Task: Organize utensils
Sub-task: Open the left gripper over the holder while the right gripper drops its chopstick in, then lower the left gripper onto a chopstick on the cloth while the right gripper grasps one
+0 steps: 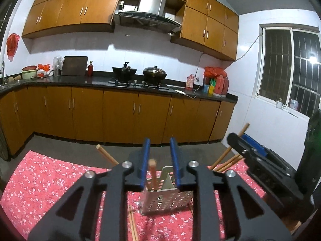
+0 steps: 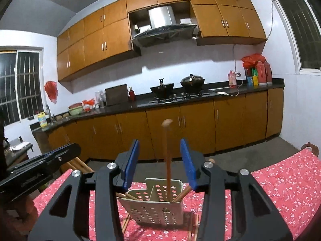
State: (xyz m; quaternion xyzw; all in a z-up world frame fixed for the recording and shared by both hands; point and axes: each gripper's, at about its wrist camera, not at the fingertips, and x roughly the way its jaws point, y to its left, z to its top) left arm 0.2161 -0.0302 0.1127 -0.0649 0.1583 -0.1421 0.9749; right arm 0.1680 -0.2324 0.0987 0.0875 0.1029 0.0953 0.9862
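A perforated metal utensil holder [image 1: 166, 198] [image 2: 154, 210] stands on the red floral tablecloth [image 1: 50, 176] [image 2: 280, 180]. My left gripper [image 1: 160, 141] hovers over it, open. A wooden stick [image 1: 152, 172] stands in the holder between the blue pads, close to the left one. My right gripper [image 2: 159, 141] is open too. A long-handled wooden utensil [image 2: 168, 160] stands upright in the holder's right compartment, clear of both pads. A chopstick [image 2: 183, 193] leans out of the same compartment. Each gripper shows in the other's view: the right gripper [image 1: 246, 148], the left gripper [image 2: 40, 160].
Loose chopsticks lie on the cloth behind the holder [image 1: 104, 153] [image 1: 226, 160] and beside its base [image 1: 132, 225] [image 2: 125, 223]. Past the table's far edge is grey floor, then brown cabinets [image 1: 120, 110] under a dark counter with two woks [image 1: 154, 73].
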